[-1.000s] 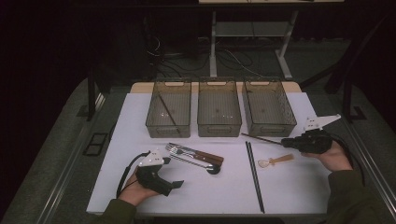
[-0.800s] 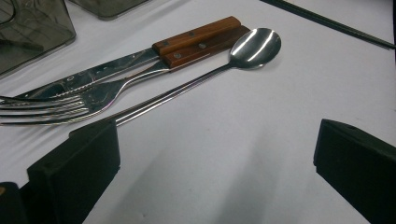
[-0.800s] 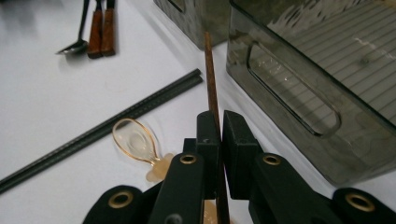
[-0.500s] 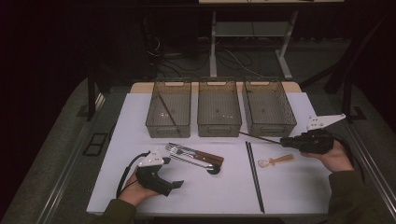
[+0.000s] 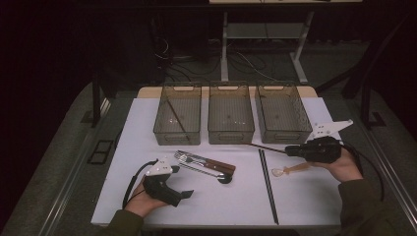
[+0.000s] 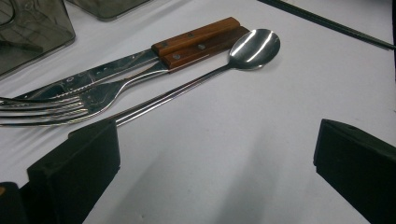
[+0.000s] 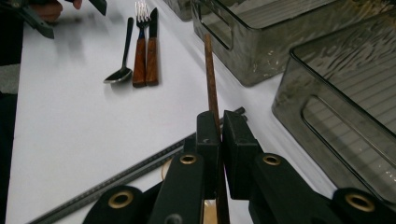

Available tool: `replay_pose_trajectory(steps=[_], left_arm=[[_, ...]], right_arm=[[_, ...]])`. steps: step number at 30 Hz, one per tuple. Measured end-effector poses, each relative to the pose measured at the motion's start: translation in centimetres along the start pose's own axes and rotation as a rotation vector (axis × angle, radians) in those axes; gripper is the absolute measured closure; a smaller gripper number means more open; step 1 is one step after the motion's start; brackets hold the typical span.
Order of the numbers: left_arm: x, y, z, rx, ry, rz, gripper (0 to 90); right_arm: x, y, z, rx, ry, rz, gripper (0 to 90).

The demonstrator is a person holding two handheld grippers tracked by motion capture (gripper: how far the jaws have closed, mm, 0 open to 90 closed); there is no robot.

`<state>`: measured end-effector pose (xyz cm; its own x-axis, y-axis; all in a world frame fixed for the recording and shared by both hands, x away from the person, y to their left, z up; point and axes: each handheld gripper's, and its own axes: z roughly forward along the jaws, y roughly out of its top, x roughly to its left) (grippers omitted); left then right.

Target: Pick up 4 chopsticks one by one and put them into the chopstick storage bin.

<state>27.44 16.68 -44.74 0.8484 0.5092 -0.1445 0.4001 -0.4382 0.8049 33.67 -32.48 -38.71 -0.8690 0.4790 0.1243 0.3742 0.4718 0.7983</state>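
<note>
Sorting underway: my left gripper (image 5: 186, 194) rests open and empty by fork (image 6: 56, 105), knife (image 6: 140, 58) & spoon (image 6: 254, 43), all unsorted. One chopstick lies in left bin (image 5: 177, 115), another (image 5: 268, 184) on table. My right gripper (image 7: 219, 126), shut on a brown chopstick (image 7: 210, 70), holds it near right bin (image 5: 282, 113). Most looks left to do.
</note>
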Motion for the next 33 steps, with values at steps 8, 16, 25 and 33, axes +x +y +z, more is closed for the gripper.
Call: replay_pose_trajectory(steps=[8, 16, 25, 33], left_arm=[[0.0, 0.0, 0.0, -0.002, 0.0, 0.0, 0.0], [0.0, 0.0, 0.0, -0.003, 0.003, -0.005, 0.0], [0.0, -0.1, 0.0, -0.01, 0.008, -0.012, 0.0], [0.1, -0.1, -0.1, -0.018, 0.008, -0.027, 0.0]], right_arm=[[1.1, 1.1, 1.4, -0.007, 0.023, -0.018, 85.5], [2.1, 2.3, 2.7, -0.021, 0.037, -0.013, 85.5], [2.6, 3.7, 3.6, -0.063, 0.039, 0.013, 85.5], [2.9, 5.5, 4.4, -0.122, 0.029, 0.034, 85.5]])
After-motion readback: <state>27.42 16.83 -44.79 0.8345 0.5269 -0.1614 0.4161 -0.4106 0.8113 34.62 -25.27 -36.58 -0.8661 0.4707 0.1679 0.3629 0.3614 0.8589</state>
